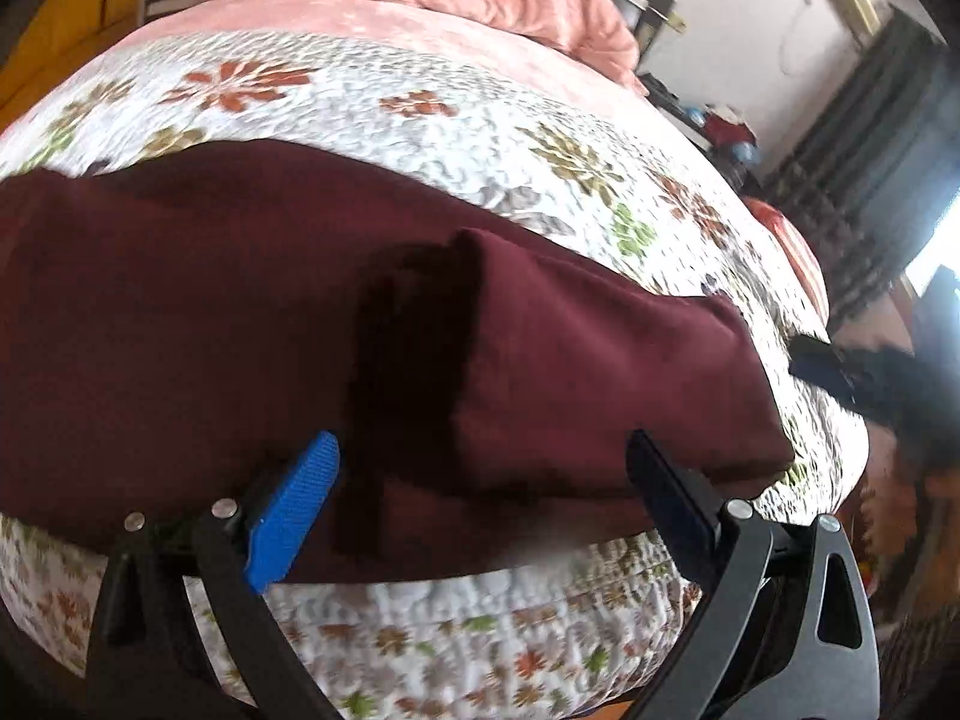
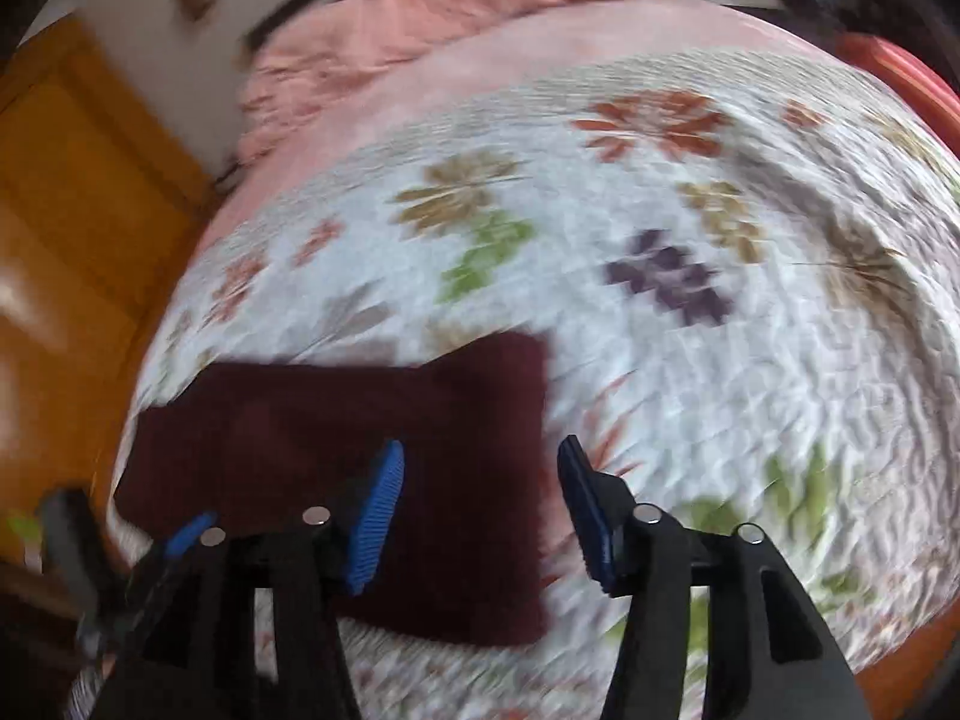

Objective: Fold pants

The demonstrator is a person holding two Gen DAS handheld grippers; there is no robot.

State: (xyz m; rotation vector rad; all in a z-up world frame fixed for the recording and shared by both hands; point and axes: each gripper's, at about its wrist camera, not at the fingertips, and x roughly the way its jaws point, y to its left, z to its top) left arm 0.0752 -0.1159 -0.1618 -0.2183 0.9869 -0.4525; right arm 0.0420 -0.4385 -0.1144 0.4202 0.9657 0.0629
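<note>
Jaws of both the left gripper point(image 1: 483, 492) and right gripper point(image 2: 480, 510) stand spread, empty, above the folded maroon pants point(image 1: 240, 312) by the bed point(image 1: 420, 120) edge, bare quilt toward twelve o'clock.

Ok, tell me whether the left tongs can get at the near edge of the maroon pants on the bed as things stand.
Probably yes. The left tongs stand open right over the near edge of the maroon pants, nothing lies between them, and the right tongs are off at the far end on the floral bedspread.

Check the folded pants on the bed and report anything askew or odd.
The maroon pants lie folded on the floral quilt, but the top layer bulges and leaves a dark raised pocket near the middle instead of lying flat. Nothing looks spilled or damaged.
</note>
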